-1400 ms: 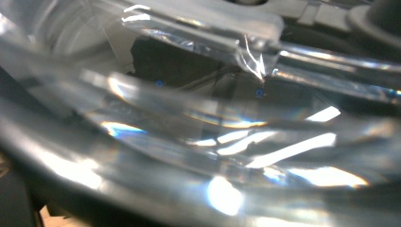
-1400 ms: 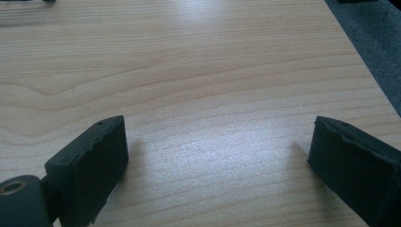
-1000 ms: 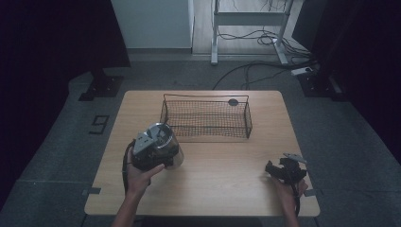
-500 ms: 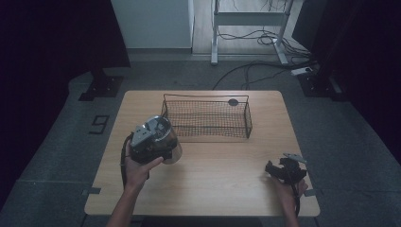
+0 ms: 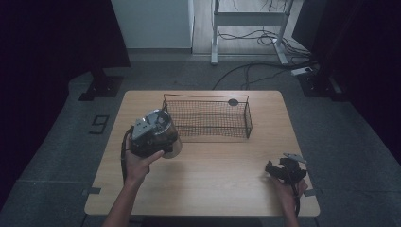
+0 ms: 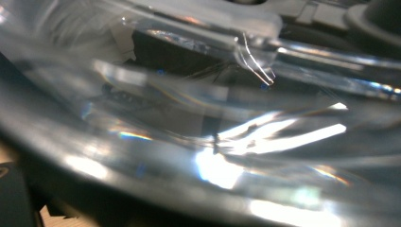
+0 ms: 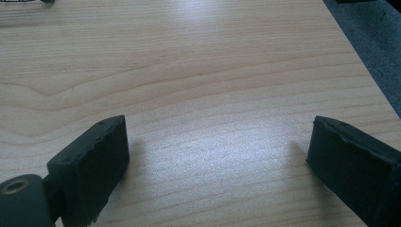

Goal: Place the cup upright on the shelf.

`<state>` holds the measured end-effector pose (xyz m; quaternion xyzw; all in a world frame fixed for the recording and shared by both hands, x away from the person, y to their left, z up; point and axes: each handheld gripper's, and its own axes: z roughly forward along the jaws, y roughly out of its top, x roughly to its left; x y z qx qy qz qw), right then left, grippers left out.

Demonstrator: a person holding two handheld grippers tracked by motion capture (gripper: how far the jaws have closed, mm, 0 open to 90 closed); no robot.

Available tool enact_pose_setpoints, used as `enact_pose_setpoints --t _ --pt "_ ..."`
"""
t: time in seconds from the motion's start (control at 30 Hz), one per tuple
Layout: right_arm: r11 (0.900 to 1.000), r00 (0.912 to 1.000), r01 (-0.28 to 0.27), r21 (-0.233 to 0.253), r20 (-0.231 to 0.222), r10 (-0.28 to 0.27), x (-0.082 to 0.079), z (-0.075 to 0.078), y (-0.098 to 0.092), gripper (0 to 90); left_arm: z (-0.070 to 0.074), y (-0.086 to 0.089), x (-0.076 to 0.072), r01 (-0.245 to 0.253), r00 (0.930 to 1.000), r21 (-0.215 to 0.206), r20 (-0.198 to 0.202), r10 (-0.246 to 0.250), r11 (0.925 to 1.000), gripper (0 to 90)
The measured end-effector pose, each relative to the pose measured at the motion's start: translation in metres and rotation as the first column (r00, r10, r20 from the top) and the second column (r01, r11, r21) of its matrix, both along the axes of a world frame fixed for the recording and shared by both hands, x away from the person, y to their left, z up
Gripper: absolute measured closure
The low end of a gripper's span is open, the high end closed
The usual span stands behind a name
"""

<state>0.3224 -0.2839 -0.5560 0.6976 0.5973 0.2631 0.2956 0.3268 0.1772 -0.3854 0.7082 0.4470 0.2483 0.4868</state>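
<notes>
1. My right gripper (image 5: 285,171) rests low at the table's (image 5: 222,189) near right corner, jaws wide apart over bare wood, holding nothing; I judge it parked.
2. My left gripper (image 5: 153,135) is raised beside the basket's (image 5: 248,124) left end, a clear container (image 6: 222,137) pressed close to its camera. I cannot tell its jaw opening.
3. The wire basket looks empty.

A pale wooden table (image 5: 227,165) stands on grey carpet (image 5: 71,156). Beyond its far edge a white wall panel (image 5: 151,21) rises, with a metal frame (image 5: 250,19) beside it and cables (image 5: 246,78) trailing across the floor. Black drapes (image 5: 52,42) darken both sides of the room. Soft light falls from above, leaving a sheen on the wood grain.
</notes>
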Motion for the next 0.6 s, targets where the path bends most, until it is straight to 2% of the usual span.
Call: enact_pose_setpoints --t 0.33,0.6 --pt "1.0 1.0 0.0 0.001 0.0 0.0 0.0 0.0 0.0 6.0 0.002 0.0 0.012 -0.015 0.9999 -0.006 -0.003 0.015 0.9999 3.9" --pt "1.0 1.0 0.0 0.001 0.0 0.0 0.0 0.0 0.0 6.0 0.001 -0.005 0.034 -0.036 0.9993 -0.019 -0.011 0.036 0.9991 3.9"
